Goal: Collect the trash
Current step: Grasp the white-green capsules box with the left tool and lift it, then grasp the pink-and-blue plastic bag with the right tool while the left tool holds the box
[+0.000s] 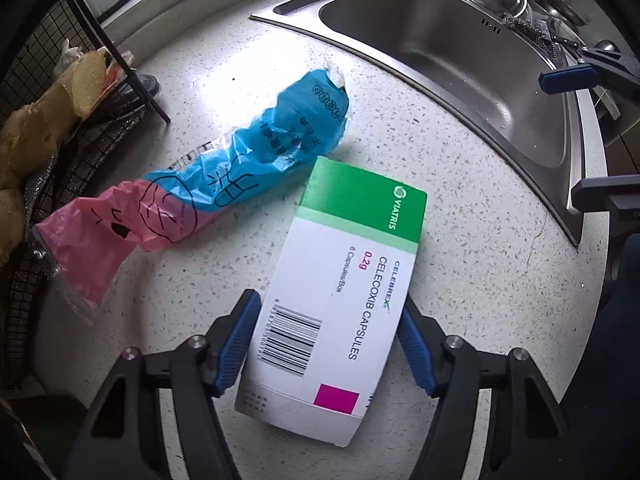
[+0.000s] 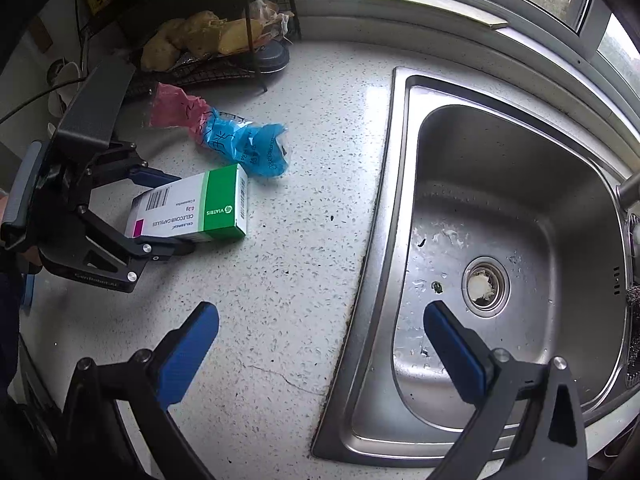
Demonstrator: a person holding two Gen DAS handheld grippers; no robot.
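A white and green medicine box lies on the speckled counter, its near end between the blue pads of my left gripper. Both pads press against its long sides. From the right wrist view the box sits in the left gripper, with its gripped end tilted slightly up. A crumpled blue and pink plastic wrapper lies just beyond the box, also seen as the wrapper near the rack. My right gripper hangs open and empty over the counter beside the sink rim.
A steel sink fills the right side, with debris in its drain. A black wire rack with yellowish lumps of food stands at the back left. A window sill runs behind. The counter shows a crack.
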